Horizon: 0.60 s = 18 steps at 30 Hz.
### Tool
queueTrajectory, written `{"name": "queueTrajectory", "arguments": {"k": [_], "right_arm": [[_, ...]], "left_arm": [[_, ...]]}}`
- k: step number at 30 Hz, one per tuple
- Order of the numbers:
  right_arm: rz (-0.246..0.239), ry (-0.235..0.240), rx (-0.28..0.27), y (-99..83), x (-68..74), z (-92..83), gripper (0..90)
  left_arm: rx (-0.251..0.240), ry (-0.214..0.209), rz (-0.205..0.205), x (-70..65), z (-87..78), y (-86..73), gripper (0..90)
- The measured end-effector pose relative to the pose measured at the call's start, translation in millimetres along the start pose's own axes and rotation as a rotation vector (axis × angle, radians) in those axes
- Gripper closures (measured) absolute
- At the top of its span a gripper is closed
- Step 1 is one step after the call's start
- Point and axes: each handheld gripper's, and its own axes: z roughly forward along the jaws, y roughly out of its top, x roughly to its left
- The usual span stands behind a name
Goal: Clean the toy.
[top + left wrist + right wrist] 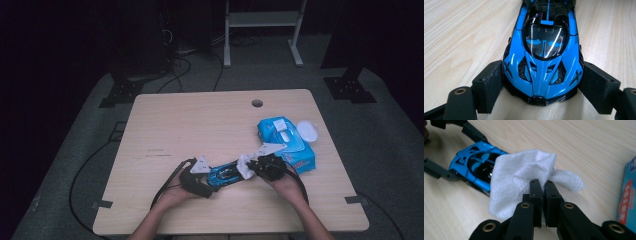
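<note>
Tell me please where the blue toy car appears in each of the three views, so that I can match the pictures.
High view: the blue toy car lies low in the centre, between the left tool and the right tool.
Left gripper view: it fills the centre, nose toward the camera, clamped between the two jaws.
Right gripper view: upper left, partly behind the white wipe.
Shared landmark: the pale wooden table.

Light wood table point(200, 125), a few things on your right half.
You've got a blue toy car point(226, 173) lying near the front edge at centre, a blue wipes pack point(295, 150) to its right, a white lid point(307, 131) just beside the pack, and a round hole point(257, 103) at the far edge.
</note>
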Motion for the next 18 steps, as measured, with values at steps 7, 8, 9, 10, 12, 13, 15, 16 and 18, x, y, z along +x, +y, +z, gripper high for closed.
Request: {"name": "queueTrajectory", "arguments": {"k": [7,8,9,10,12,13,15,16,18], "right_arm": [[-0.017,-0.02,0.013,16.6,0.0,13.7,85.5],[-0.019,-0.02,0.017,18.4,0.0,14.8,85.5],[-0.017,-0.016,0.021,20.3,-0.4,15.6,85.5],[-0.016,-0.013,0.016,22.2,-0.1,16.0,85.6],[-0.008,0.015,0.0,26.7,2.5,18.3,85.5],[-0.011,0.033,0.008,29.4,5.1,21.0,85.5],[-0.037,0.061,0.014,34.2,13.4,28.1,85.5],[-0.043,0.078,0.021,36.3,17.9,31.9,85.5],[-0.073,0.07,0.026,39.1,24.3,37.3,85.5]], "left_arm": [[0.002,-0.003,0.006,0.3,0.0,0.2,23.2],[0.001,-0.004,0.007,0.3,0.1,0.3,23.3],[0.0,-0.005,0.007,0.4,0.2,0.3,23.4],[-0.003,-0.005,0.002,0.2,0.4,0.4,23.4],[-0.002,-0.005,0.006,0.3,0.7,0.7,23.6],[-0.002,-0.005,0.007,0.4,0.8,0.9,23.6],[-0.003,-0.004,0.009,0.3,0.8,0.8,23.6],[-0.006,-0.003,0.005,-0.1,0.8,0.7,23.7],[-0.008,-0.001,0.001,-0.5,0.2,0.2,23.6]]}}
